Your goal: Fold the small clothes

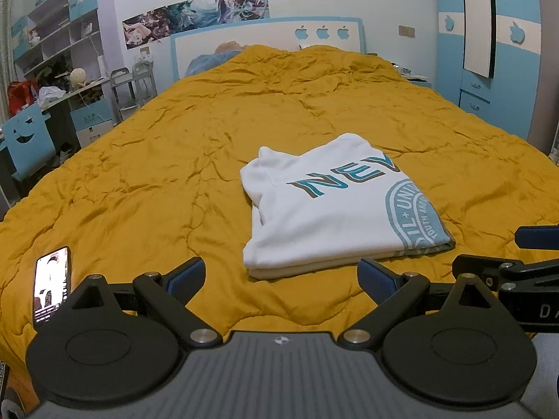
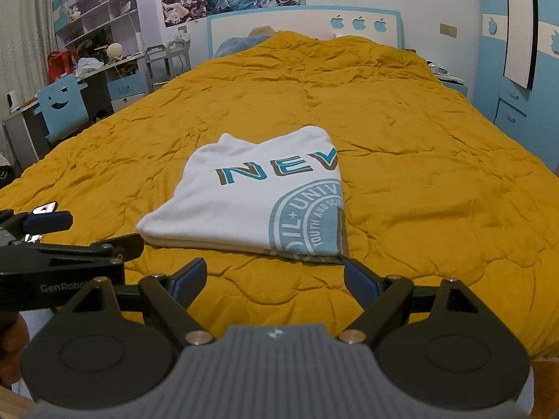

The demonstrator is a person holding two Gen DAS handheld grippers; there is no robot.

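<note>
Left gripper (image 1: pixel 281 279) and right gripper (image 2: pixel 276 277) spread wide, empty, folded white T-shirt (image 1: pixel 335 206) at twelve o'clock on mustard quilt (image 1: pixel 139 174), phone (image 1: pixel 51 284) at nine o'clock.

The folded white cotton T-shirt with teal lettering (image 1: pixel 332 206) shows only "NEV" before the fold hides the rest, and its round teal seal is cut at the same fold, the small ring text too fine to read fully. The black smartphone (image 1: pixel 52 284) on the mustard-yellow quilted bedspread (image 1: pixel 139 174) has a screen too blurred to make out. In the left wrist view, the right hand-held gripper (image 1: pixel 524 258) is cut off by the frame's edge.
</note>
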